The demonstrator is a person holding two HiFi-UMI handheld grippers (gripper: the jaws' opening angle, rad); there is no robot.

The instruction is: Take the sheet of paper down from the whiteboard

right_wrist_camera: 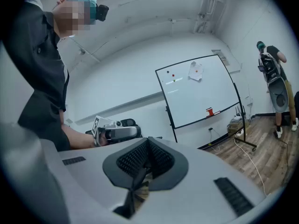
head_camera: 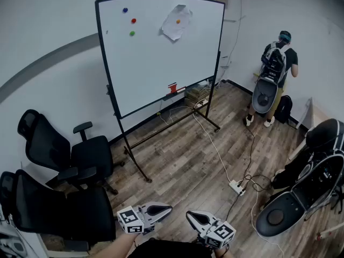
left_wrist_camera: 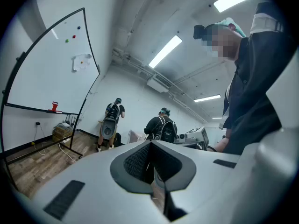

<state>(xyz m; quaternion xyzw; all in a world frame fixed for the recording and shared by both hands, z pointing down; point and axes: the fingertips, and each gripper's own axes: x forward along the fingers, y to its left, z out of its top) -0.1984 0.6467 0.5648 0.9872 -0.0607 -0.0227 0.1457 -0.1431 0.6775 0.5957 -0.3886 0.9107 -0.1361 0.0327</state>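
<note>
At my far left two black office chairs (head_camera: 80,163) stand side by side against the white wall. Next comes the rolling whiteboard (head_camera: 156,69) on its black frame, well away from me across the wood floor (head_camera: 188,160). On its upper left part sit a blue magnet (head_camera: 125,9), a red magnet (head_camera: 133,21) and a green magnet (head_camera: 131,33), one below another, and a small red thing (head_camera: 172,87) rests on the tray at the board's lower edge. My left gripper (head_camera: 165,209) is low in front of me, its jaws pressed together with nothing between them. The sheet of paper (head_camera: 176,24) is on the board's upper right part, a little crumpled and tilted, pinned by an orange magnet (head_camera: 178,21); it is far from both of my tools. My right gripper (head_camera: 191,215) is just beside the left one, tip facing tip, and its jaws are likewise closed on nothing. Further right a white power strip (head_camera: 236,186) lies on the floor with a white cable (head_camera: 212,144) running from it toward the whiteboard's foot. At the far right a person (head_camera: 277,63) wearing a backpack stands facing the wall.
</note>
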